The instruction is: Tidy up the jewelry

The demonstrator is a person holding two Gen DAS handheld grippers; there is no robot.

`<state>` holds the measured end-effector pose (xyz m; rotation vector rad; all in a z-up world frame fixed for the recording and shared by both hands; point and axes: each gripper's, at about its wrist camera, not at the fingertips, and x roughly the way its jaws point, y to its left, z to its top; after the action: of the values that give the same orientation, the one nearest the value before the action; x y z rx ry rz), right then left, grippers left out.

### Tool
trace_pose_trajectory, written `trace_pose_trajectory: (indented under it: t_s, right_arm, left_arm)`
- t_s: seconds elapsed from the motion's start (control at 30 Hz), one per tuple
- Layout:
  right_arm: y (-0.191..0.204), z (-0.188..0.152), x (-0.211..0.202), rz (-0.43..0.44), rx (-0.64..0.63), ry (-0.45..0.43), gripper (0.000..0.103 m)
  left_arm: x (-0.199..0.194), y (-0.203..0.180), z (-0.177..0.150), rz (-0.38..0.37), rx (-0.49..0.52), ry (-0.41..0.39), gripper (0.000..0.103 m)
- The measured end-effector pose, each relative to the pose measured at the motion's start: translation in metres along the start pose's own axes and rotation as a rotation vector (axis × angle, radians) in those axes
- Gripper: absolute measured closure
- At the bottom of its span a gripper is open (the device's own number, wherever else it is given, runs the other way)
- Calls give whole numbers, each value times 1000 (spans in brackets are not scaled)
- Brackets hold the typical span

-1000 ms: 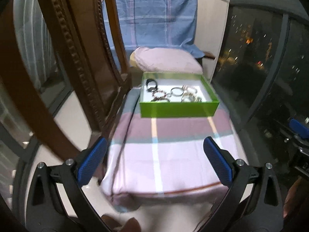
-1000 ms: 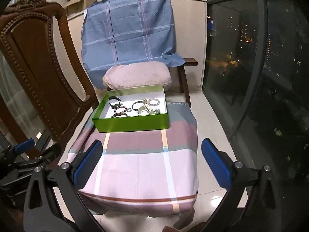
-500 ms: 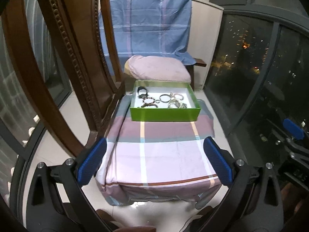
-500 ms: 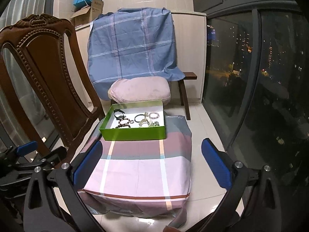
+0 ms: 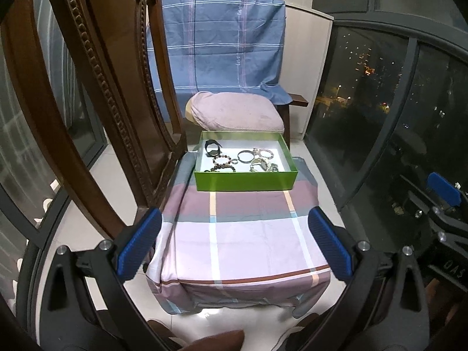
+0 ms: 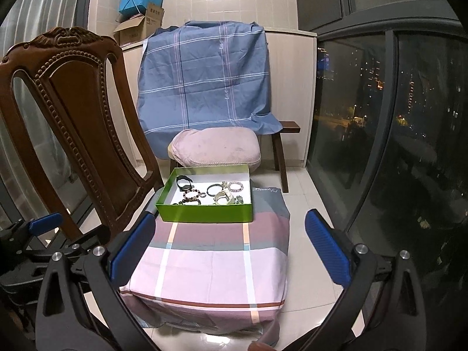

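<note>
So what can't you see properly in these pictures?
- Jewelry in the green box: both views, too small to count or name each piece.
- Pieces nearest the box's front wall: left wrist view, partly hidden by that wall.
- What the plaid cloth covers: both views, fully draped.
- Cardboard box contents: right wrist view, hidden by its sides.
- The person: both views, cut off at the bottom edge.

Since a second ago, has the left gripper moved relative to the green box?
Yes. The left gripper has pulled back from the green box: against the plaid cloth the box looks smaller and farther, and the cloth's near edge now shows.
</note>
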<state>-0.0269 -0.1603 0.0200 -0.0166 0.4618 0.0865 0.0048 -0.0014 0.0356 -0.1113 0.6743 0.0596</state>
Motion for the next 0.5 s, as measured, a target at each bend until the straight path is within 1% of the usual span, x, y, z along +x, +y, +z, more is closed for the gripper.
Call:
trace_pose_trajectory:
  t_s: [0.5]
  right_arm:
    - [2,2,4,-12,4,1,3]
  left_arm:
    - [1,6,-1,-1,-9,12,4]
